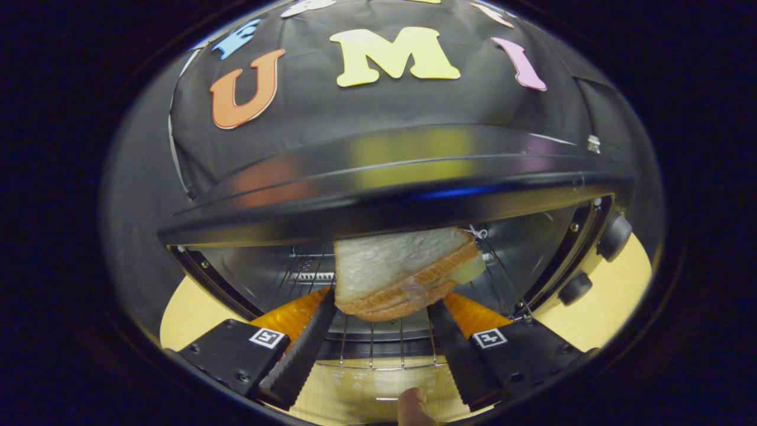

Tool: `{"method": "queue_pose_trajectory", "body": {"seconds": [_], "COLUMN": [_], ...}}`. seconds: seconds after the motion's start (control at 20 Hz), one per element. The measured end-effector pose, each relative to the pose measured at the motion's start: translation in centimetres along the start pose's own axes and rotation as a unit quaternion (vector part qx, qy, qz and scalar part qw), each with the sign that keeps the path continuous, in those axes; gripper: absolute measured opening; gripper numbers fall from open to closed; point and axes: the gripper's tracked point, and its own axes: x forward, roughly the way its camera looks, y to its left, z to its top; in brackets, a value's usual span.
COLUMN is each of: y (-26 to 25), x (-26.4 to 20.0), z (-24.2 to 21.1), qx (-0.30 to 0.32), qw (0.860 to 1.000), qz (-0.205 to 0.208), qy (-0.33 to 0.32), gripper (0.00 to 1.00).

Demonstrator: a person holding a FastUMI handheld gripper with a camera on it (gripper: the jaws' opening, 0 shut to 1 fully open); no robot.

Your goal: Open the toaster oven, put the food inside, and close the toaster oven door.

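The gripper (384, 307) holds the sandwich (402, 272) between its 2 fingers, and both fingers press on the sides of the bread, so the jaws stand narrow, at the width of the sandwich. The sandwich has 2 slices of white bread with a pale filling that shows at its 3 o'clock side. It hangs tilted, with the 3 o'clock end higher, and it does not touch the wire rack (378, 346) that lies under it.

The toaster oven (384, 177) is open: the cavity is visible behind and below the sandwich, with shiny metal walls and the rack in it. The sandwich is at the mouth of the cavity, just under the dark top edge of the oven. I think it is carried this high to pass over the front of the rack before it goes down. 2 knobs (612, 236) sit at 3 o'clock from the cavity.

At 6 o'clock, between the fingers, the glass door (366, 384) lies folded down, and the end of its handle (414, 408) seems to show there. Inside the oven there is only the rack; the food is not yet put down, and the door waits to be closed.
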Motion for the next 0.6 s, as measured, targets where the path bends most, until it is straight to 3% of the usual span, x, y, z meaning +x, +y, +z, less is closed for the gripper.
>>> {"method": "queue_pose_trajectory", "body": {"seconds": [0.3, 0.6], "y": [-0.4, 0.0], "x": [-1.8, -5.7], "z": [-1.6, -4.0], "qx": [-0.054, -0.035], "qw": [0.998, 0.998], "qz": [-0.038, -0.034], "qy": [0.000, 0.025], "gripper": [0.99, 0.99]}}
